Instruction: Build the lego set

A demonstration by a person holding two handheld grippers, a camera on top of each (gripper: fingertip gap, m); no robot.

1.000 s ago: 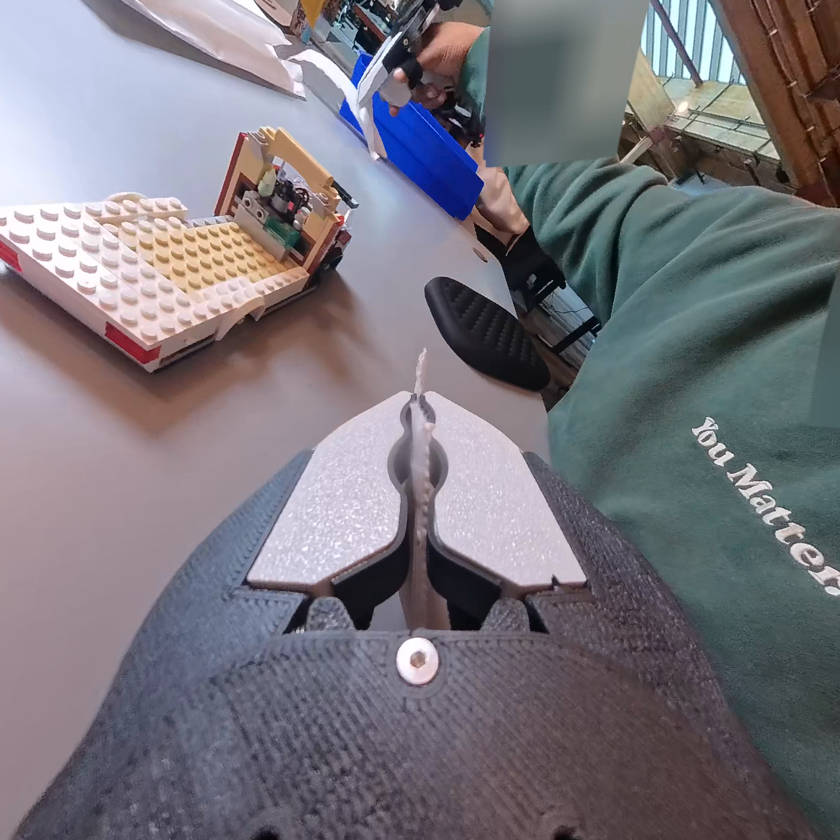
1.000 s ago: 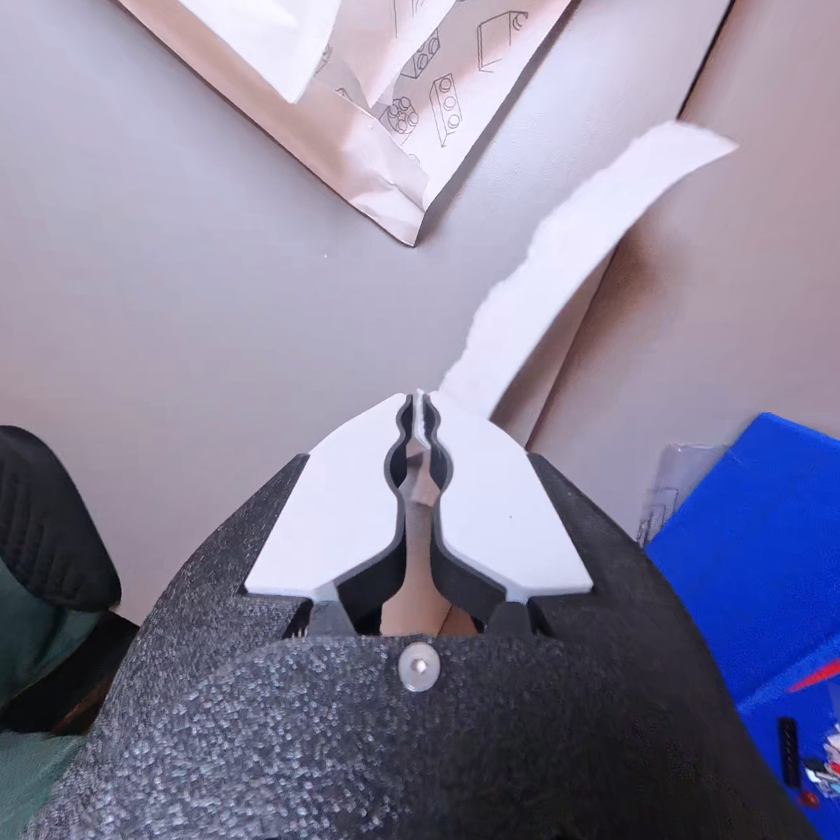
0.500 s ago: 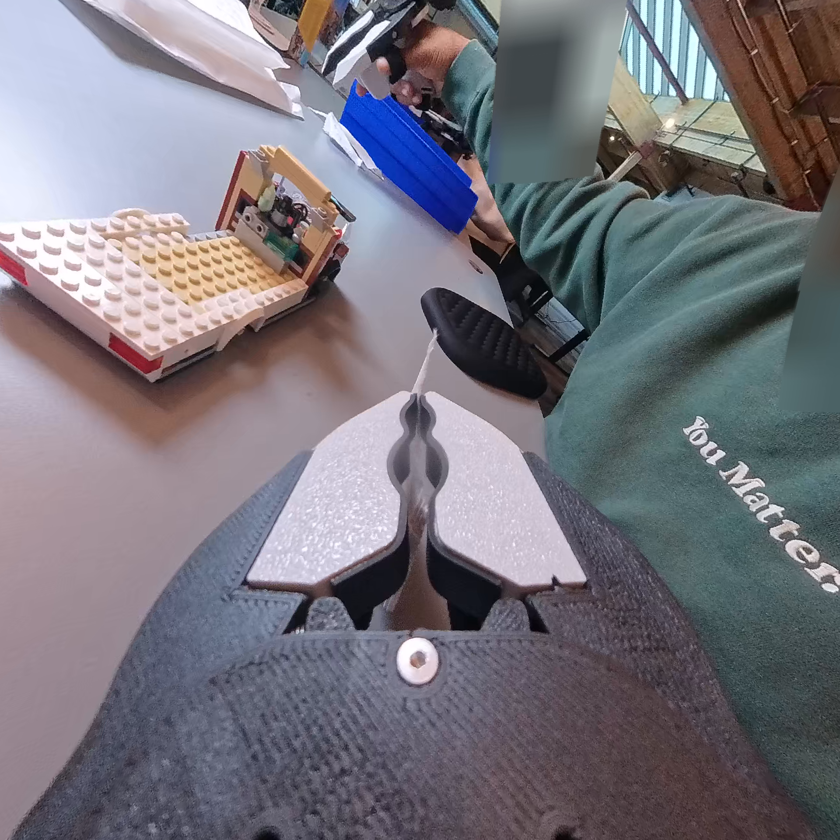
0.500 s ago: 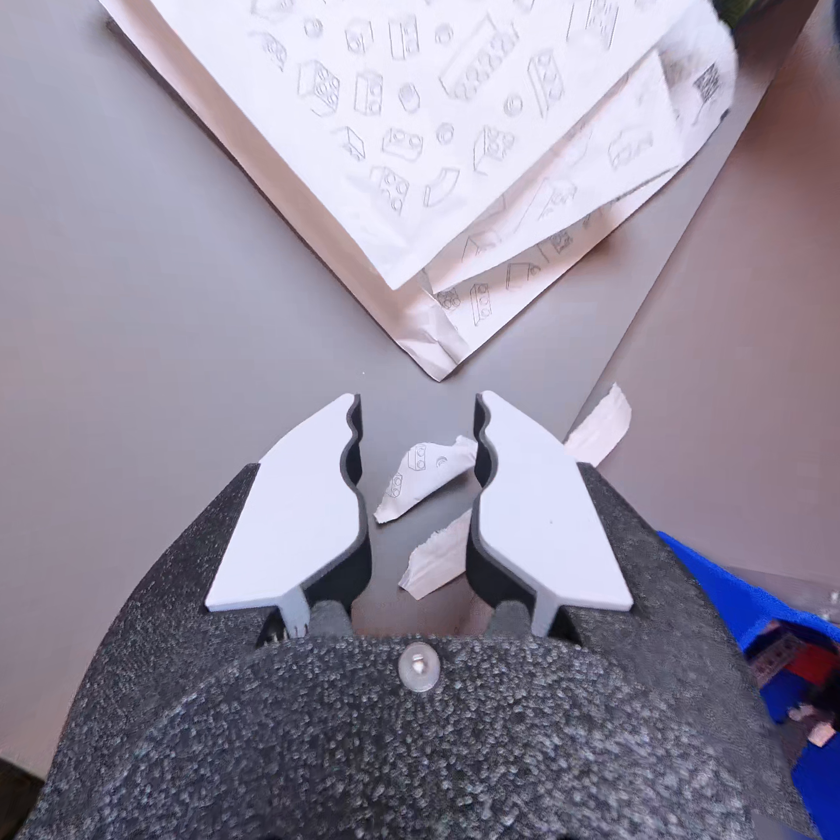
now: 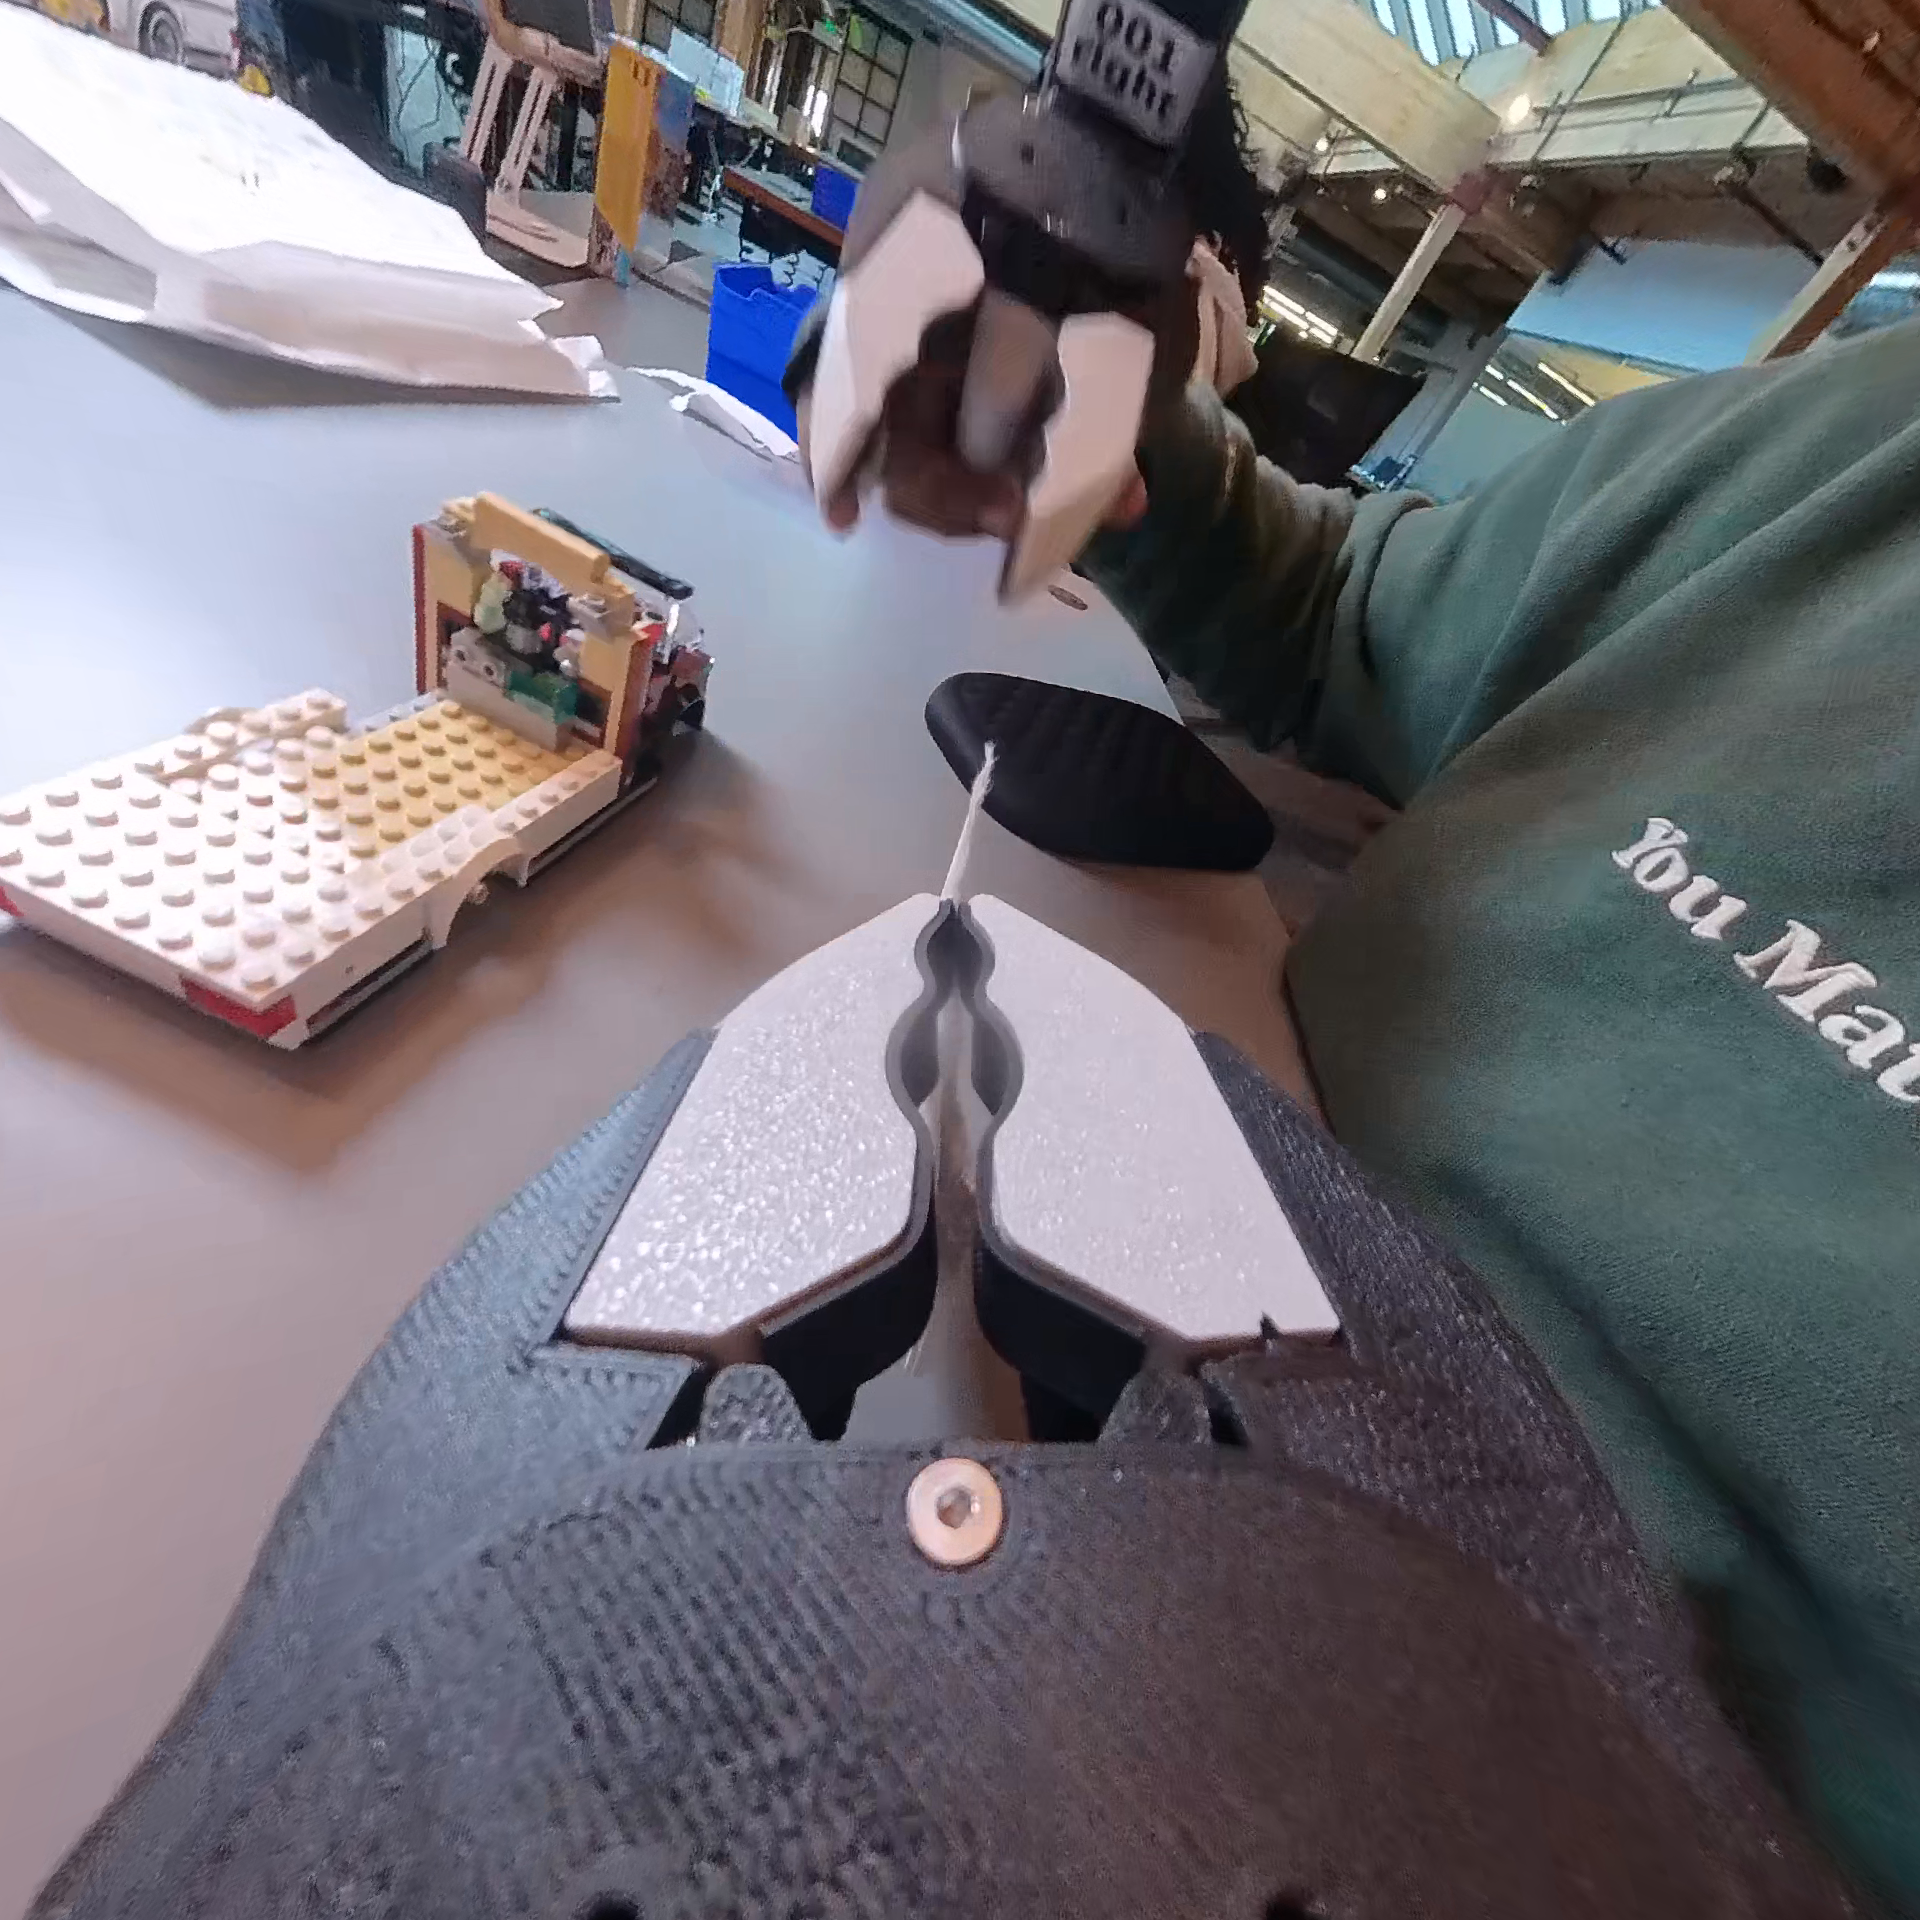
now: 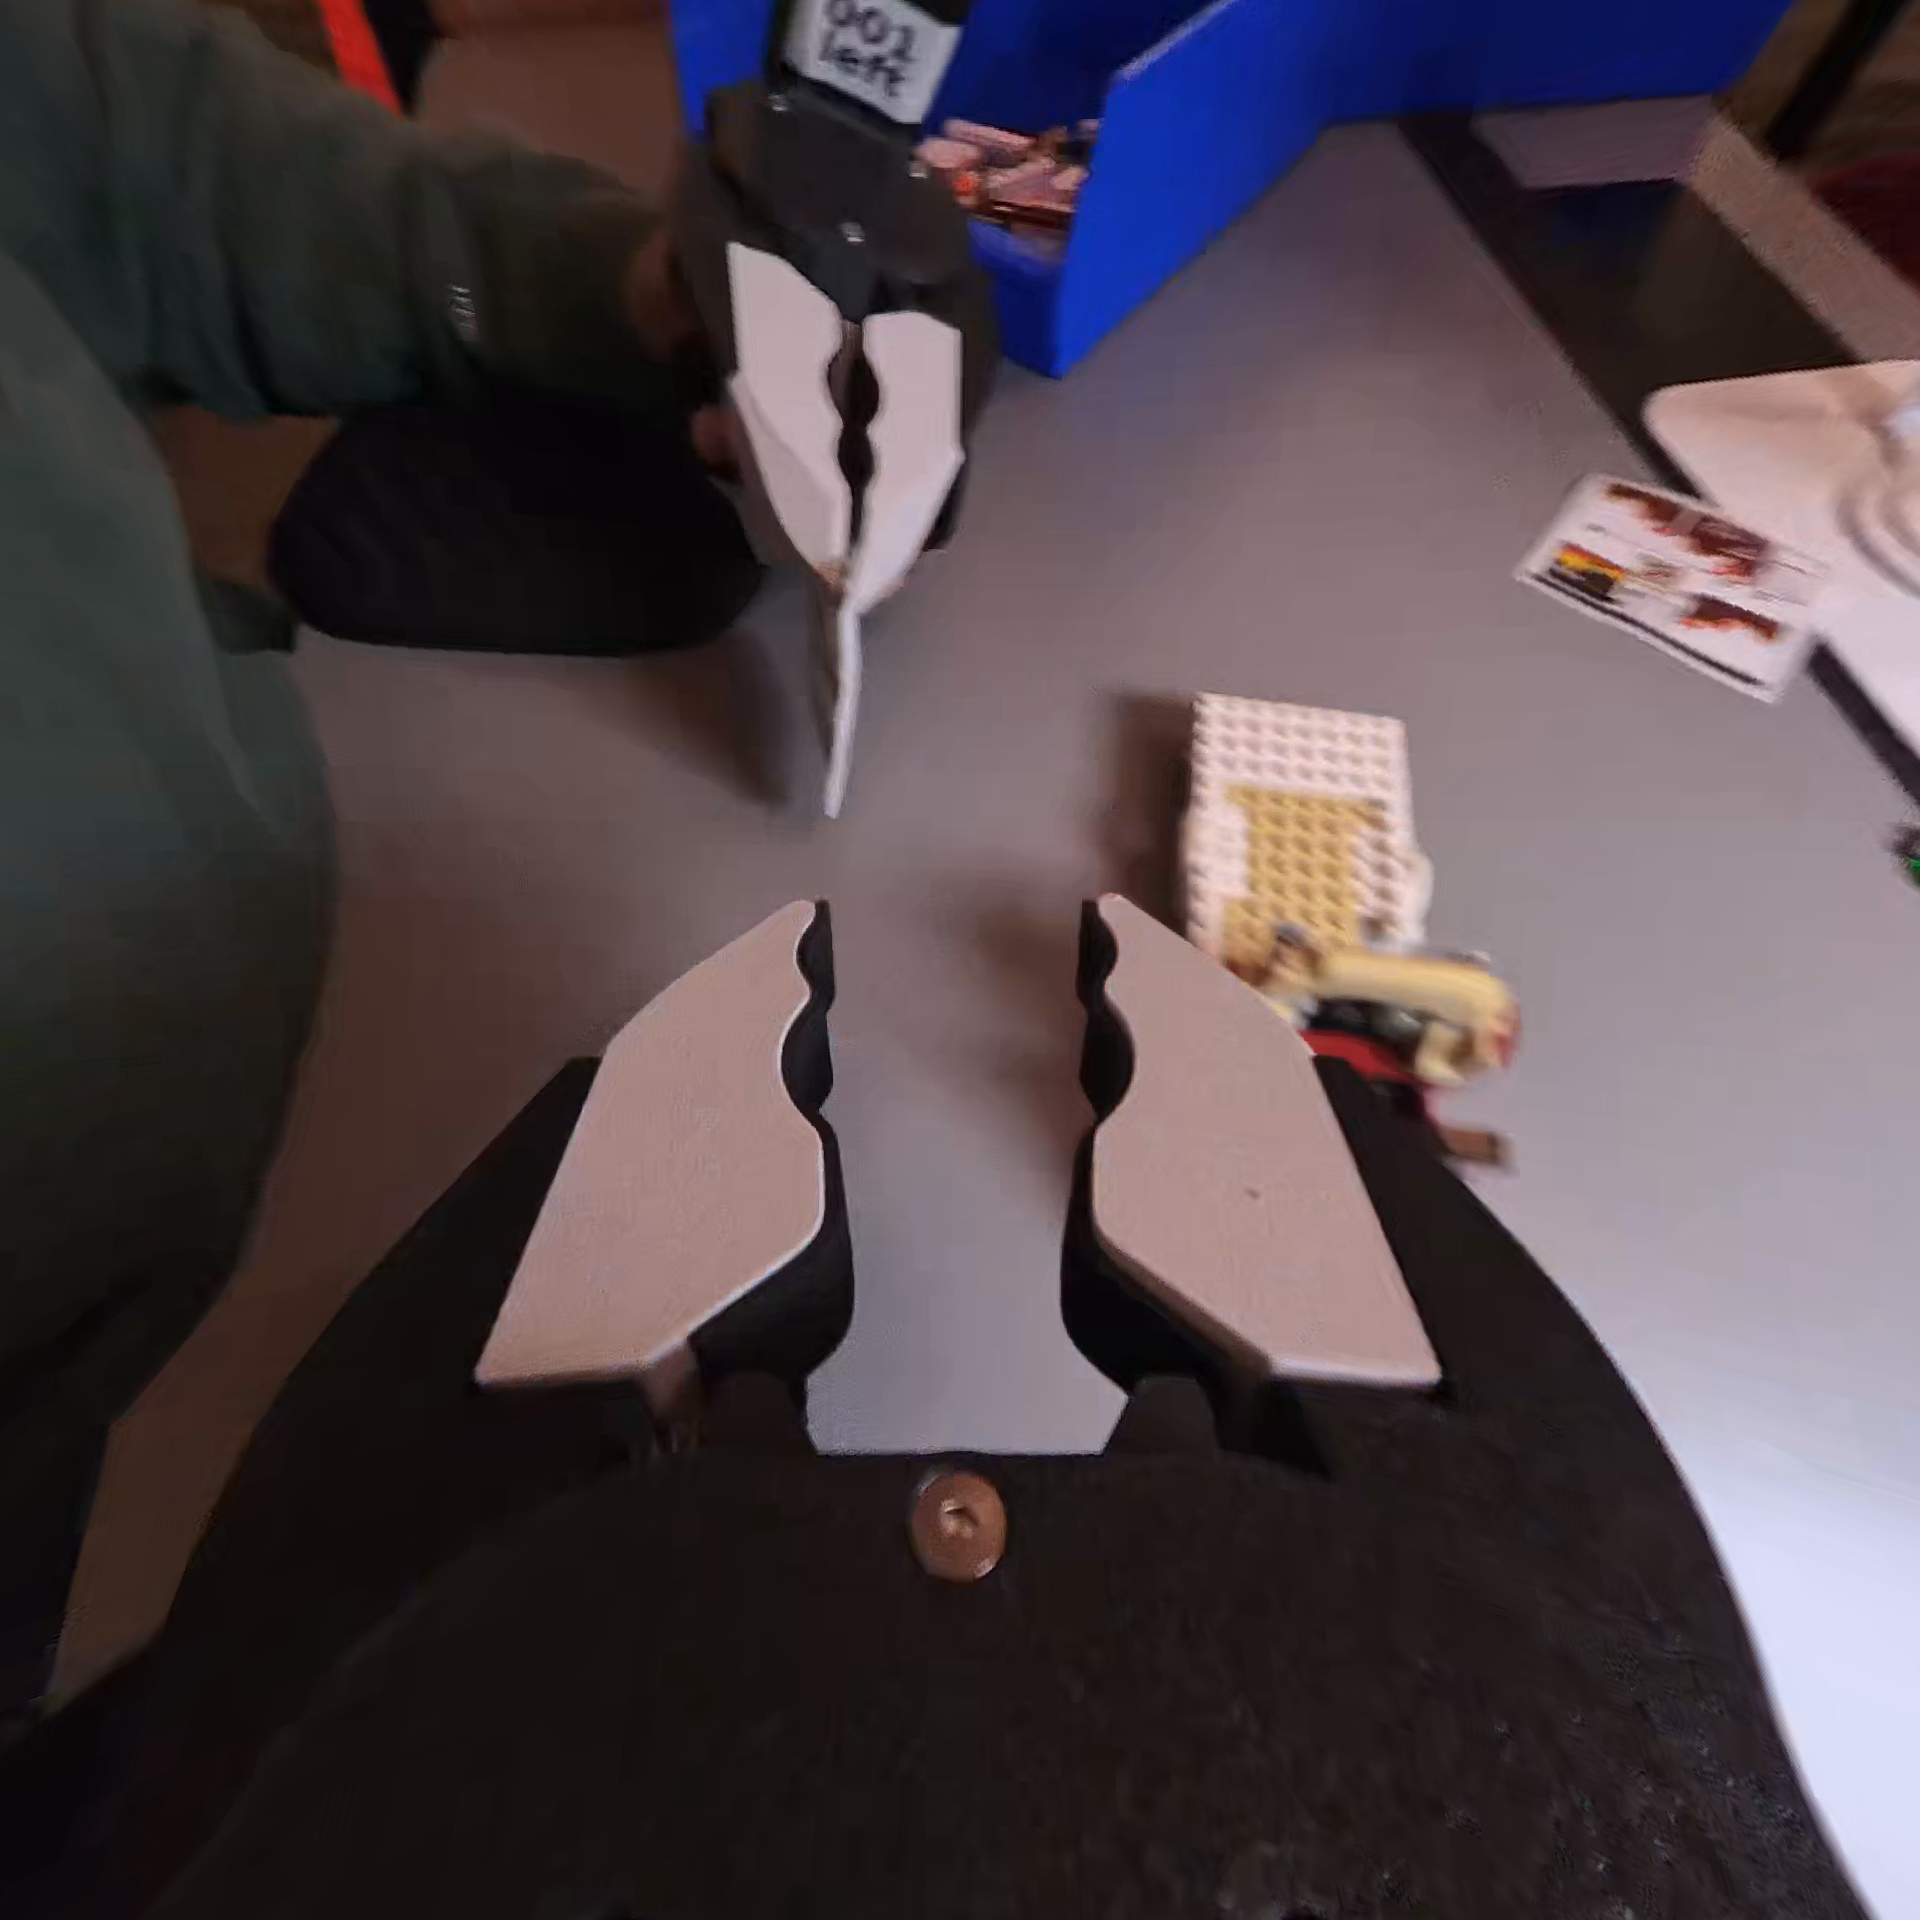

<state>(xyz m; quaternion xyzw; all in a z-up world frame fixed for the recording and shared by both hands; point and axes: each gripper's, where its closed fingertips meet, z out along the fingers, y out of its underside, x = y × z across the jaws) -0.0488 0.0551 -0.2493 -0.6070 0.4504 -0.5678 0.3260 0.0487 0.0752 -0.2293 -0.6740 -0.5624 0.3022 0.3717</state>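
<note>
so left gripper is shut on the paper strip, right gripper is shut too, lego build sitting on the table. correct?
Not quite: the right gripper is open and empty, its fingers spread apart with bare table between them, as the right wrist view shows. The rest holds: the left gripper is shut on the paper strip, and the lego build sits on the table.

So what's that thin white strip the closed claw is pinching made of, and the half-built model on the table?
The strip held by the left gripper looks like paper: thin, matte white, a ragged end, hanging limp. The model looks like hard moulded plastic: slightly glossy white and tan plates covered in even round studs. The table under it is smooth matte grey; what it is made of cannot be told.
</note>
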